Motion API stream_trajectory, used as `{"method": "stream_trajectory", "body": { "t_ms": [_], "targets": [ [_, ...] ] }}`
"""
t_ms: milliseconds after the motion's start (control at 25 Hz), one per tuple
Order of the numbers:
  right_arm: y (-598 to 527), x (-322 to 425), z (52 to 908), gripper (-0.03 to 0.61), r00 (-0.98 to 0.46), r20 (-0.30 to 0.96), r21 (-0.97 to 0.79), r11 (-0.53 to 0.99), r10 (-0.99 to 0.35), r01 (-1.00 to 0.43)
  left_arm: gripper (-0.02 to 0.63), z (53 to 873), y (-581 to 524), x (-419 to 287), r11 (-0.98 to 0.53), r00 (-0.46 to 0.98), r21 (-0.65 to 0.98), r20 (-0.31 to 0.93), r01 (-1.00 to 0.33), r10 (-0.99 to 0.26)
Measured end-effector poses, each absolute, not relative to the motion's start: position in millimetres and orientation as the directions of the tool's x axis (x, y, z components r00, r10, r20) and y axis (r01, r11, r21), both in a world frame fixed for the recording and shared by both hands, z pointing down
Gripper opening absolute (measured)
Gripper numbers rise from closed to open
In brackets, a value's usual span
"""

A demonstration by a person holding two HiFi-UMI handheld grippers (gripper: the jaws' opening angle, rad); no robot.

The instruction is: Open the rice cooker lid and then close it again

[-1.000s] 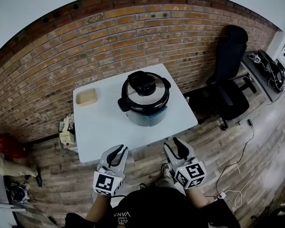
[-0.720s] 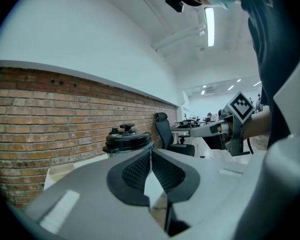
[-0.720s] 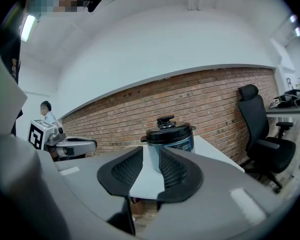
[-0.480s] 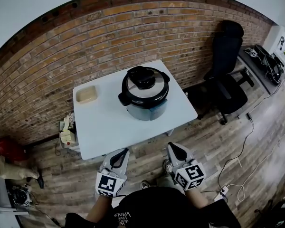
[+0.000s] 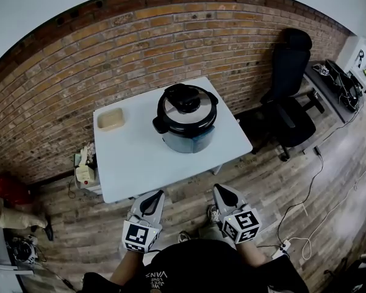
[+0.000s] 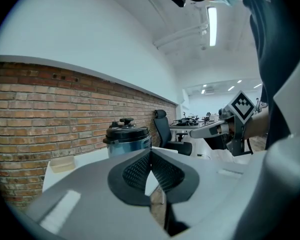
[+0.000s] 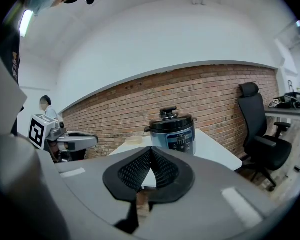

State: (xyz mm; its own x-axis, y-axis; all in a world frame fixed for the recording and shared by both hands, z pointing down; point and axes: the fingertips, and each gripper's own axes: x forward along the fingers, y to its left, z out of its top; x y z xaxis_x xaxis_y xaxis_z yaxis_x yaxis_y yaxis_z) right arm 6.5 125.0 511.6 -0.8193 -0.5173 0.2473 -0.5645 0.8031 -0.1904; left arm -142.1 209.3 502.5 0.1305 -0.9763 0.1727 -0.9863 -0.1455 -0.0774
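The rice cooker (image 5: 186, 119) stands on the white table (image 5: 134, 157), its black-knobbed lid (image 5: 184, 104) down. It also shows in the left gripper view (image 6: 127, 137) and in the right gripper view (image 7: 174, 131), well beyond the jaws. My left gripper (image 5: 158, 195) hangs short of the table's near edge, shut and empty, with its pads meeting (image 6: 150, 152). My right gripper (image 5: 218, 188) is level with it on the right; its jaws have just been closing with nothing between them and now stand shut (image 7: 151, 149). Neither gripper touches the cooker.
A shallow beige tray (image 5: 111, 121) lies at the table's far left corner. A brick wall (image 5: 110, 54) runs behind the table. A black office chair (image 5: 291, 99) stands to the right, with cables (image 5: 305, 224) on the wooden floor. Clutter (image 5: 84, 168) sits on the floor at the left.
Both grippers have gone from open to shut, the right from a wider gap. Both hands have sunk a little and drawn back from the table's near edge.
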Motion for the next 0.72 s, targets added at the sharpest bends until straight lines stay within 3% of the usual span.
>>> {"method": "stream_trajectory", "body": {
  "t_ms": [720],
  "targets": [
    [115.0, 3.3, 514.7, 0.005, -0.816, 0.255, -0.204, 0.796, -0.519, -0.57, 0.002, 507.9, 201.2, -141.4, -0.165, 0.146, -0.087, 0.191, -0.983, -0.971]
  ]
}}
